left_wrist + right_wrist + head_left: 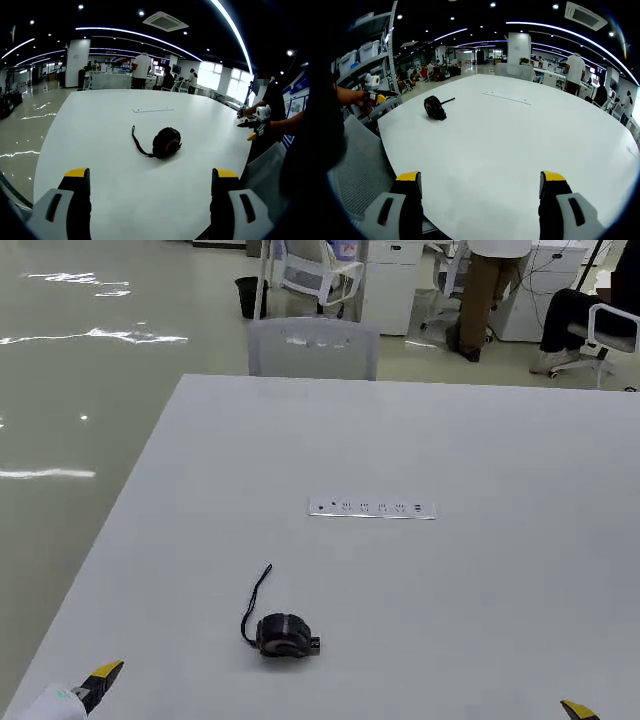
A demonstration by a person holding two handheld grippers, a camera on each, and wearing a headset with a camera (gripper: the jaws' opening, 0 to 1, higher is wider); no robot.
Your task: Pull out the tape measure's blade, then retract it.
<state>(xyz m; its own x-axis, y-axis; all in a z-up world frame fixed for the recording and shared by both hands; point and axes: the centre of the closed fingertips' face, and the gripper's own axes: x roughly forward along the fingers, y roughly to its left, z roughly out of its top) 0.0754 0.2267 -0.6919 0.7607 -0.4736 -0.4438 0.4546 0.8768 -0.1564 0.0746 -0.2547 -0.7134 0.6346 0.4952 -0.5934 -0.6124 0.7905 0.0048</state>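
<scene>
— What do the left gripper's [150, 174] fingers [79, 200] look like?
— Black with yellow caps. Each is backed by a pale grey block with a dark slot.
— And the right gripper [481, 177]?
— Same build: black fingers, yellow caps, grey slotted blocks. The person's top [300, 165] is dark.

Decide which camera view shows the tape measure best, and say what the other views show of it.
The left gripper view: the tape measure lies close ahead, largest, its strap clear. The head view shows it smaller, from above, strap stretched away from it. The right gripper view shows it small, off to the left.
</scene>
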